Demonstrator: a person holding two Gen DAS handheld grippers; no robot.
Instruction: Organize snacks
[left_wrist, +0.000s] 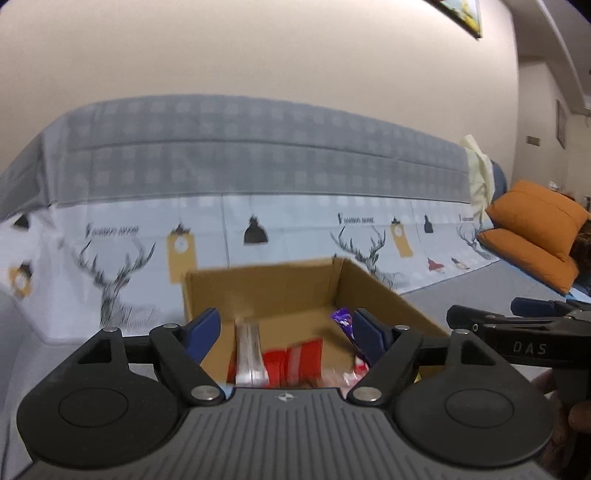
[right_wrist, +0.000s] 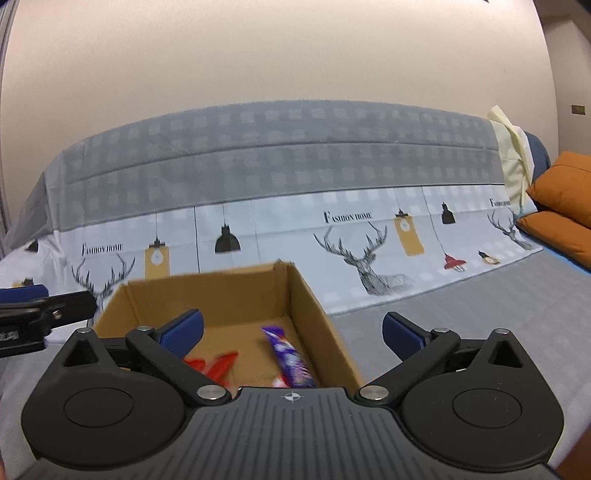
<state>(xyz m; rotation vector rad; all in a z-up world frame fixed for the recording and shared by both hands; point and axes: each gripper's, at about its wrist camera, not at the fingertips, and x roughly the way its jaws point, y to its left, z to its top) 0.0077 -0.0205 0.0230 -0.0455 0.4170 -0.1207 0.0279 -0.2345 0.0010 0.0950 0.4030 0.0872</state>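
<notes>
An open cardboard box (left_wrist: 280, 288) sits on the bed and also shows in the right wrist view (right_wrist: 221, 295). Inside lie red snack packets (left_wrist: 295, 360), a silver packet (left_wrist: 251, 350) and a purple packet (left_wrist: 343, 321). The right wrist view shows the purple packet (right_wrist: 290, 356) and the red packets (right_wrist: 216, 363). My left gripper (left_wrist: 286, 332) is open and empty just above the box's near side. My right gripper (right_wrist: 291, 332) is open and empty, straddling the box's right wall. The right gripper also shows in the left wrist view (left_wrist: 517, 328).
The bed has a grey bedspread (right_wrist: 461, 317) and a sheet printed with deer and lamps (right_wrist: 351, 236). Orange pillows (left_wrist: 532, 240) lie at the right. A beige wall (right_wrist: 277, 55) is behind.
</notes>
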